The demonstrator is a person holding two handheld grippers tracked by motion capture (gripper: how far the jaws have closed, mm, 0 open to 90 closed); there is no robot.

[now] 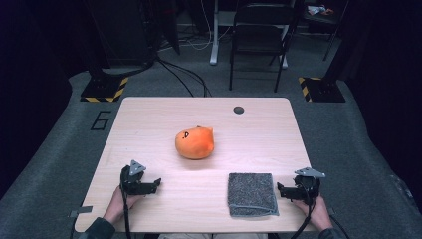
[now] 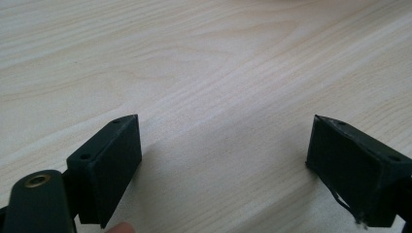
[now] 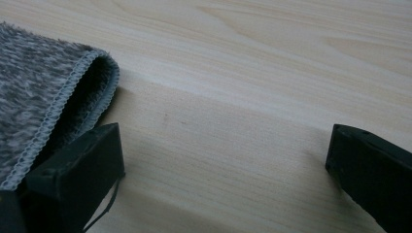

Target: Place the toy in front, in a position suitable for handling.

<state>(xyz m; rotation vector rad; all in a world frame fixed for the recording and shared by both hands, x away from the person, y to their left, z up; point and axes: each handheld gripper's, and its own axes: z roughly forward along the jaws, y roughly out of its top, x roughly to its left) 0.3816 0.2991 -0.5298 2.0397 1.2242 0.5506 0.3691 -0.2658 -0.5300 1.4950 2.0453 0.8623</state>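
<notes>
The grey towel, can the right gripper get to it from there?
Probably yes. The right gripper sits just beside the grey towel with its jaws wide apart and nothing between them. In the right gripper view the towel's stitched edge lies next to one jaw, with bare table around.

**Open lanes and two soft obstacles**

From my seat, the surface (image 1: 149, 119) offers wide bare wood ahead of the left tongs (image 1: 154, 185), whose jaws stand apart over nothing but grain. The orange plush toy (image 1: 194, 142) sits mid-surface, blocking a straight central path; I can pass either side of it. The grey towel (image 1: 252, 193) lies just beside the right tongs (image 1: 279, 189) (one jaw almost at its hem), with open wood on their other side.
</notes>
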